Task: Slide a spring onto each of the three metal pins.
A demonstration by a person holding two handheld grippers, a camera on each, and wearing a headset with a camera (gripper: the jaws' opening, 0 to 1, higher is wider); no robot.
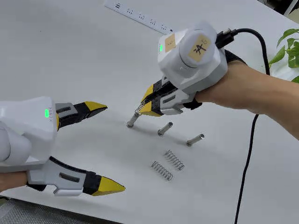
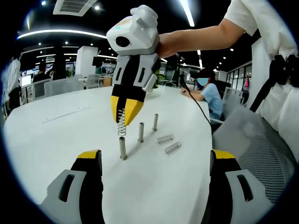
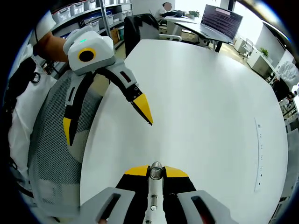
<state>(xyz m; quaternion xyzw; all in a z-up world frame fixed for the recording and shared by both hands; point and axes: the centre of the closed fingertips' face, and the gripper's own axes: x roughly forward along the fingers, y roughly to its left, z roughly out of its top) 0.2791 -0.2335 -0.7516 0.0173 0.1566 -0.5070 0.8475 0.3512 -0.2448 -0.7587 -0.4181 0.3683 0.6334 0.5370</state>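
First spring poised over the first pin.
Head view: the white-and-yellow right gripper (image 1: pixel 148 106) pinches a coiled steel spring (image 1: pixel 138 111) just above the leftmost metal pin (image 1: pixel 131 122); two loose springs (image 1: pixel 174 159) lie at its 4 o'clock on the white tabletop (image 1: pixel 70 56), and the left gripper (image 1: pixel 113 148) hangs wide apart, empty, at 7 o'clock. Left gripper view: the coil's bottom sits at the pin top. Right gripper view: the coil shows end-on between the tips. If tilted, it may snag the rim, buckle and pop free.

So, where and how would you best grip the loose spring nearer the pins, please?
Probably near one end of the spring, from above, jaws across its coils: it lies flat on the table, and the free length can then slip over a pin.
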